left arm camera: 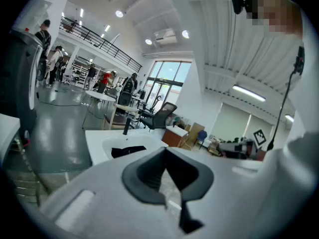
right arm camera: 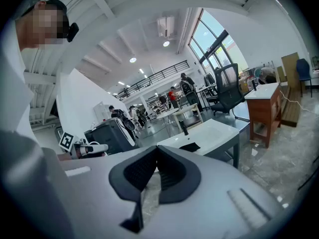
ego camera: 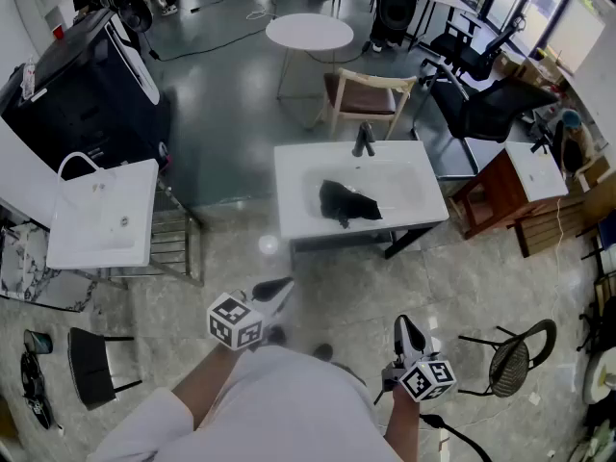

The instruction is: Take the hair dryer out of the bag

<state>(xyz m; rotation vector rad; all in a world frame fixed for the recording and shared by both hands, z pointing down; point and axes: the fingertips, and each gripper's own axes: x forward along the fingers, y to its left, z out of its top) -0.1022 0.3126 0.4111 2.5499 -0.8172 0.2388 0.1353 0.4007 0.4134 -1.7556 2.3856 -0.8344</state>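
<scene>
A black bag (ego camera: 348,202) lies slumped in the basin of a white sink table (ego camera: 294,176) several steps ahead of me. It also shows small and far off in the left gripper view (left arm camera: 127,151) and the right gripper view (right arm camera: 190,147). No hair dryer is visible. My left gripper (ego camera: 277,289) is held close to my body, shut with nothing between its pads (left arm camera: 165,150). My right gripper (ego camera: 408,332) is also near my body, shut and holding nothing (right arm camera: 157,149). Both point toward the sink table, well short of it.
A dark faucet (ego camera: 364,141) stands at the sink table's far edge. A second white sink unit (ego camera: 101,215) is at the left, a wooden chair (ego camera: 366,94) and a round table (ego camera: 310,32) behind, a brown cabinet (ego camera: 500,191) at the right, a wire chair (ego camera: 515,354) near my right.
</scene>
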